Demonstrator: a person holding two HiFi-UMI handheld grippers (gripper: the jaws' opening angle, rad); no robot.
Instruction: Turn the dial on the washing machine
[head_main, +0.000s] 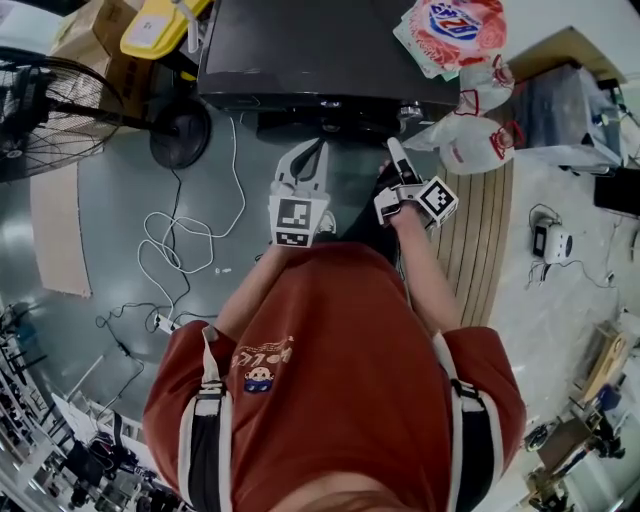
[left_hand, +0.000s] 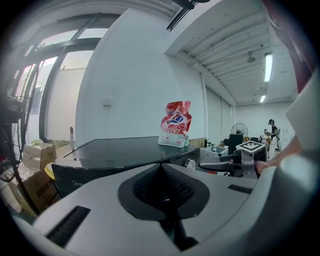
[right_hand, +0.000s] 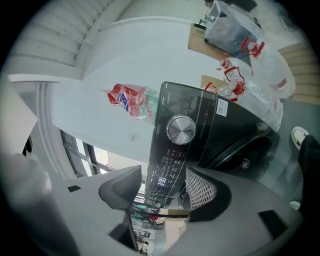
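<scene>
We hold the right tool (right_hand: 161, 187) spread, with the dial (right_hand: 181, 129) just ahead on the washing machine (head_main: 300, 50) front panel, untouched. Our left tool (left_hand: 162, 172) is pressed together, empty.

Left claw (left_hand: 161, 167) is closed; right claw (right_hand: 162, 179) gapes, empty.

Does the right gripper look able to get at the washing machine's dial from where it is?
Probably yes: the right gripper is open and empty, the dial lies just ahead of its fingers, slightly off-centre, and nothing stands between them.
</scene>
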